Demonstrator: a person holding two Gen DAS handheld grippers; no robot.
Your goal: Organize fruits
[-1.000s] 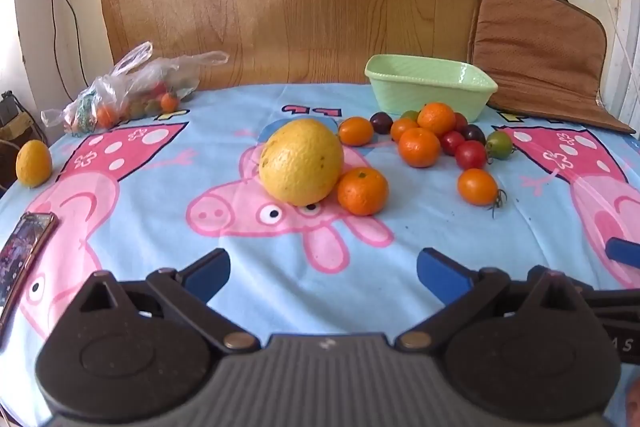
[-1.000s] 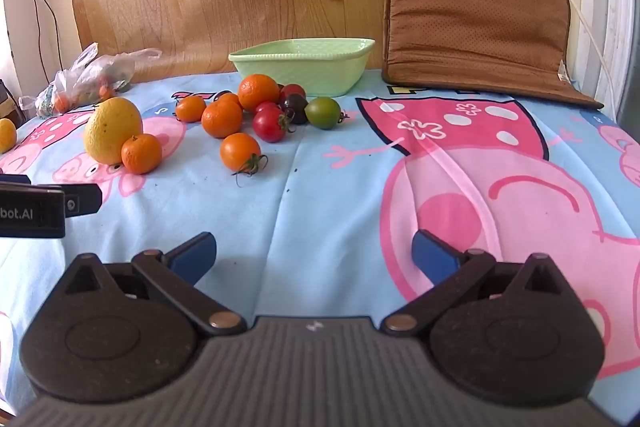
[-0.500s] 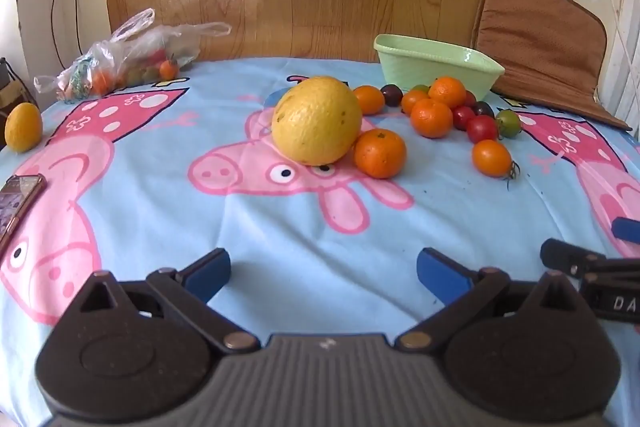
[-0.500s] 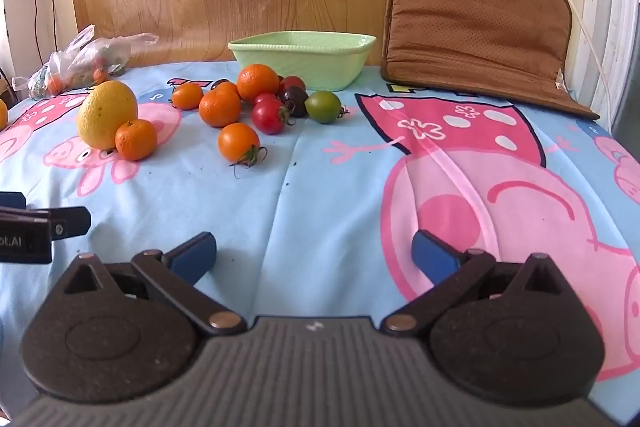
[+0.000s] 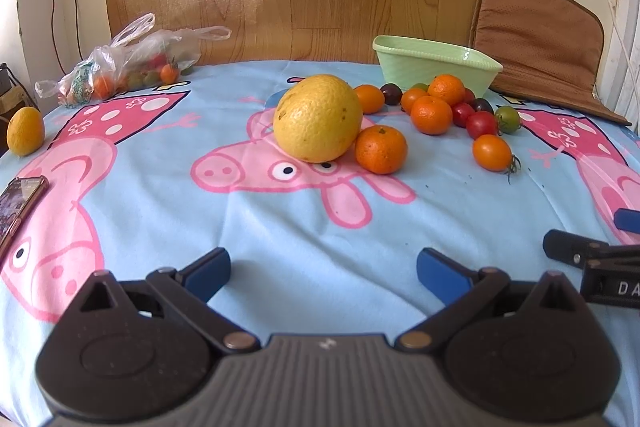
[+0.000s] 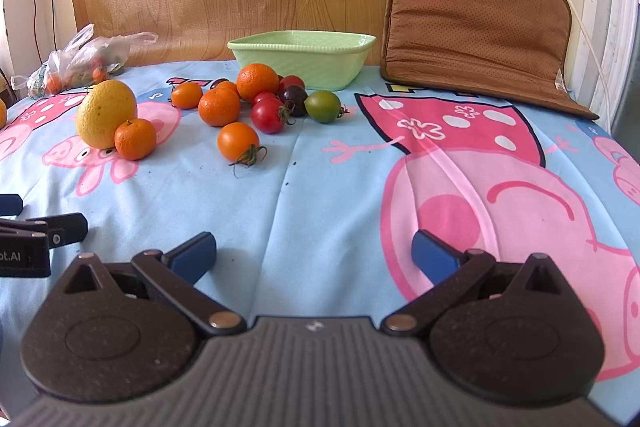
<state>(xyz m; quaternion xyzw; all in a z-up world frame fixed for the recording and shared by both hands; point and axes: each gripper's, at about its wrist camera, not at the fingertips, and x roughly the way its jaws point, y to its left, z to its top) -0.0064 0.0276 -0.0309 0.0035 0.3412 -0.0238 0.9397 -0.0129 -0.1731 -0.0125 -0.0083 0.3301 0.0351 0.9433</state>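
Observation:
A big yellow citrus fruit [image 5: 318,119] lies mid-table with a tangerine [image 5: 381,149] touching its right side. Behind them is a cluster of tangerines [image 5: 431,115] and red, dark and green tomatoes [image 5: 481,125] in front of a pale green bowl [image 5: 436,67]. An orange tomato [image 5: 492,152] lies apart at the front. In the right wrist view the bowl [image 6: 304,57], the citrus [image 6: 106,113] and the orange tomato [image 6: 238,142] show too. My left gripper [image 5: 323,269] is open and empty, well short of the citrus. My right gripper [image 6: 313,253] is open and empty over bare cloth.
A plastic bag of fruit [image 5: 128,65] lies at the far left, a small yellow fruit [image 5: 25,131] at the left edge and a phone [image 5: 18,203] near it. A brown cushion [image 6: 476,23] leans on the wall at the back right. The other gripper's body [image 5: 600,267] shows at right.
Both grippers have tilted or moved slightly, so the fruits sit a little lower and closer in the views. Both stay open. No fruit has moved.

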